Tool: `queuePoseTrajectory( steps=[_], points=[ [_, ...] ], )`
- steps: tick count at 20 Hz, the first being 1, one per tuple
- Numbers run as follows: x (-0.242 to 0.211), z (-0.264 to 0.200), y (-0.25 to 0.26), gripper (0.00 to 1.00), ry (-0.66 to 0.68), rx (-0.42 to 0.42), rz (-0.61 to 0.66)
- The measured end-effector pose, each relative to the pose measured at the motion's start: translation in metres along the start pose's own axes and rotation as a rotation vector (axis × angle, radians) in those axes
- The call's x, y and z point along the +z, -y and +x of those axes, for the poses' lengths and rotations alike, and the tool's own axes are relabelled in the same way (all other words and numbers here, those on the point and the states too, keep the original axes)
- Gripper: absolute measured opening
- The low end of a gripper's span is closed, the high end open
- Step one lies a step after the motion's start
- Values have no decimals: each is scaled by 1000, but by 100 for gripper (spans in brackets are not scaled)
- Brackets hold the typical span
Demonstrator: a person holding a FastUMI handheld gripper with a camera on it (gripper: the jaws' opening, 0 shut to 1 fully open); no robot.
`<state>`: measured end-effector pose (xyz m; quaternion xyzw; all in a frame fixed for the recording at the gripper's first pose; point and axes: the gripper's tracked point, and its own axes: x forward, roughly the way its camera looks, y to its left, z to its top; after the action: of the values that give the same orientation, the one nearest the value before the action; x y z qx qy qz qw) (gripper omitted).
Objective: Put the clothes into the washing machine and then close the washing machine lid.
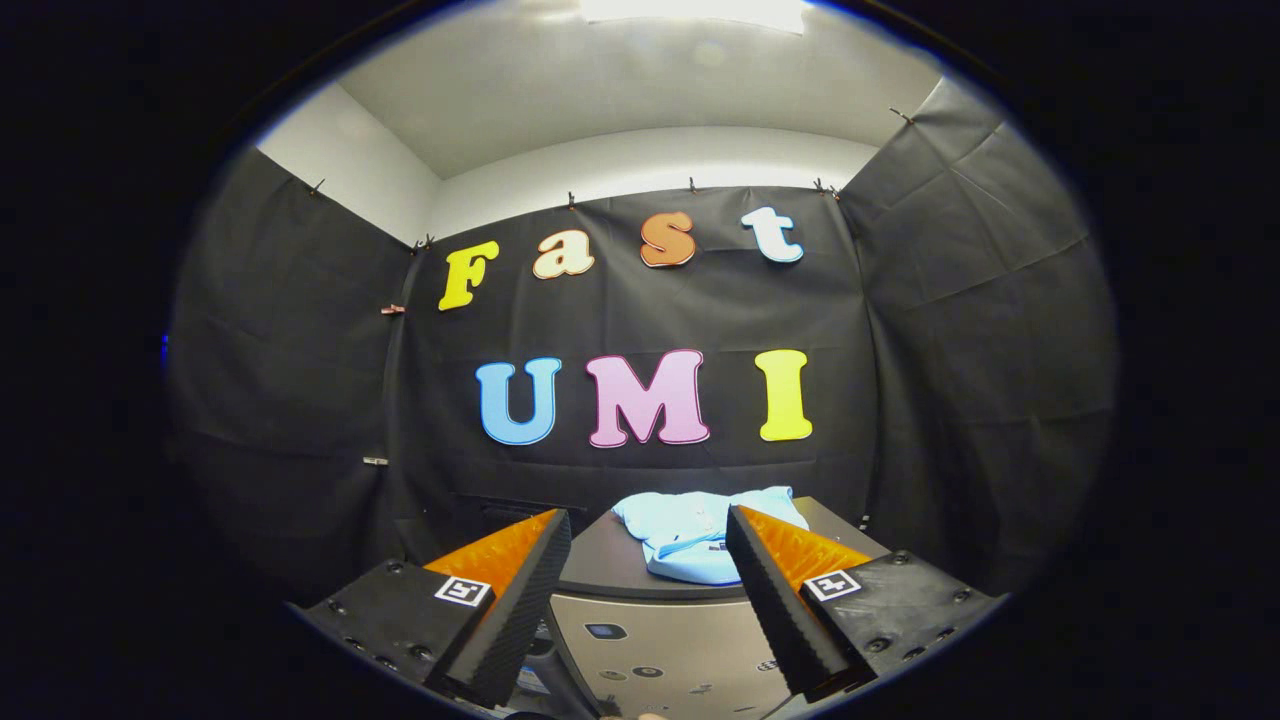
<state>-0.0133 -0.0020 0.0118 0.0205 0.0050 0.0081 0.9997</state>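
Gripper (648, 530) fingers spread wide, empty; a light blue garment (690, 545) lies on the closed washing machine lid (600, 565) just beyond them.

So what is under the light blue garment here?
The light blue garment lies on the washing machine's closed dark lid, ahead of the open gripper. The lid hides the drum, so its contents cannot be seen.

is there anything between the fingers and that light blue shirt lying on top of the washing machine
Nothing visible stands between them. The gripper is open, its fingers spread and empty, and the light blue shirt lies just ahead of them on the washing machine's closed dark lid. That closed lid, under the shirt, does block the way into the washing machine.
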Motion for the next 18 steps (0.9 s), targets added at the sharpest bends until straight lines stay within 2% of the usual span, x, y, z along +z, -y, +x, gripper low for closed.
queuePoseTrajectory(
  steps=[8,15,18],
  points=[
    [24,18,-5,98,-17,13,2],
    [27,85,14,98,-91,-8,36],
    [13,124,25,98,-177,-21,62]
  ],
)
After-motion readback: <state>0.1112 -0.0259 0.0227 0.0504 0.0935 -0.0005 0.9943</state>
